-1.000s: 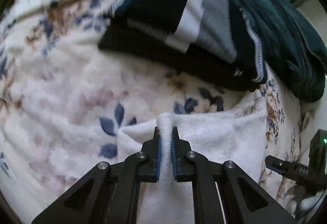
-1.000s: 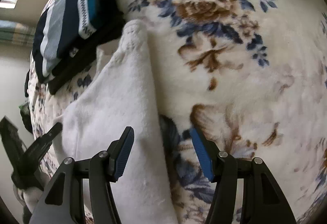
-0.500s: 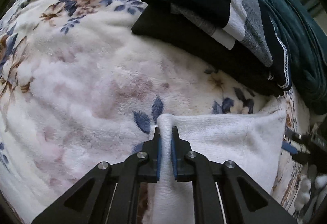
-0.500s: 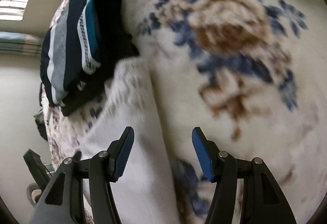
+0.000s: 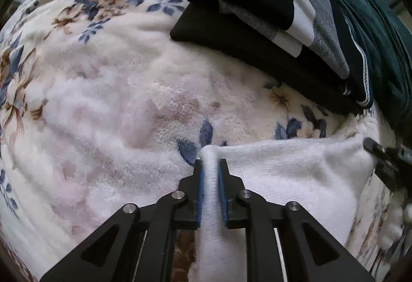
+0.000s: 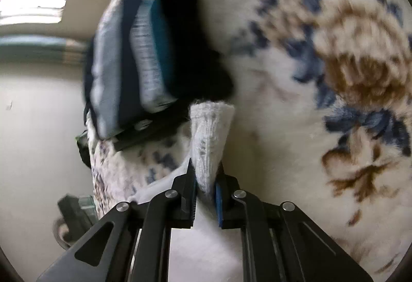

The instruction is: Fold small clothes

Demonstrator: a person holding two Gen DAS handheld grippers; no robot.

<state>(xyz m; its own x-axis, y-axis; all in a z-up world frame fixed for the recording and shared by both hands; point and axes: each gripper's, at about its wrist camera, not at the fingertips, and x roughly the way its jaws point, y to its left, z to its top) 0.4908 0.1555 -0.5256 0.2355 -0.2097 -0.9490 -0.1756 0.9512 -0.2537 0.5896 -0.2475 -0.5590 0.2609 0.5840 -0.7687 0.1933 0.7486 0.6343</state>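
A small white knit garment (image 5: 283, 173) lies on the floral fleece blanket (image 5: 103, 101). My left gripper (image 5: 210, 166) is shut on one corner of it, with the white cloth bunched between the blue pads. My right gripper (image 6: 206, 176) is shut on the ribbed end of the same white garment (image 6: 208, 137), which sticks out beyond the fingertips. The right gripper's tip also shows in the left wrist view (image 5: 381, 153) at the garment's far corner.
A stack of folded dark, striped clothes (image 5: 270, 11) lies just beyond the garment and also shows in the right wrist view (image 6: 144, 55). A dark teal garment (image 5: 373, 24) lies behind it. The blanket's edge (image 6: 103, 168) drops off at left, with a pale wall beyond.
My right gripper moved forward along the white garment and shut on its ribbed end; it was open before. My left gripper kept its hold and shifted slightly.
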